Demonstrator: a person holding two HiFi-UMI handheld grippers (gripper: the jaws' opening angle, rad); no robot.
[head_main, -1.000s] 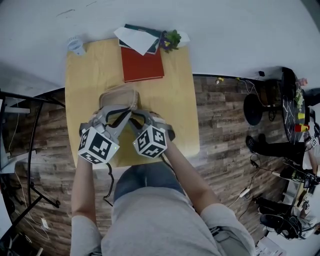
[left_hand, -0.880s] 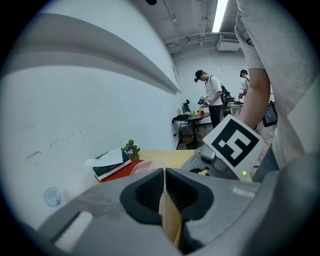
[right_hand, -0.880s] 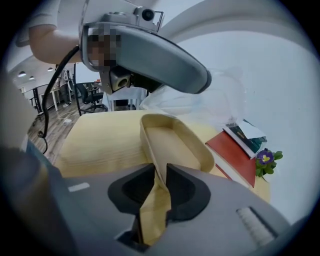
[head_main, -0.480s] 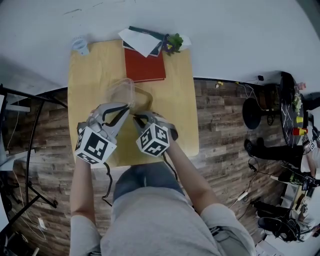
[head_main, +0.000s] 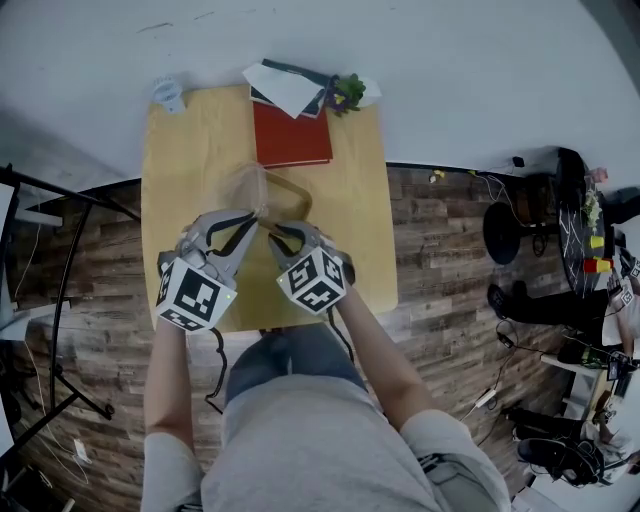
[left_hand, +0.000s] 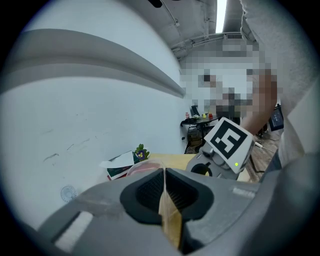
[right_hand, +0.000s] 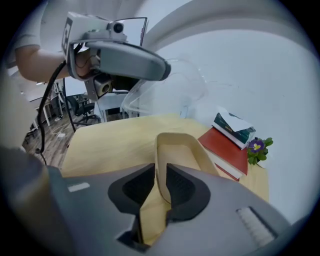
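Left tongs (left_hand: 164, 200) are pinched tight on the thin edge of the clear lid (right_hand: 170, 85), and it hangs tilted in the air above the desk (right_hand: 110, 140). Right tongs (right_hand: 159, 187) are nearly closed, clamped on the near rim of the tan tray (right_hand: 177, 150). That tray sits mid-desk, just short of the red book (right_hand: 227, 147).

The tray (right_hand: 181, 150) is a shallow tan paper box with rounded corners, open and empty. It sits low over the table (right_hand: 100, 142), its near wall pinched by the right hand-held gripper (right_hand: 160, 186). The lid (right_hand: 170, 89) is clear domed plastic. The left hand-held gripper (left_hand: 164, 192) holds it tilted by its edge above the tray.
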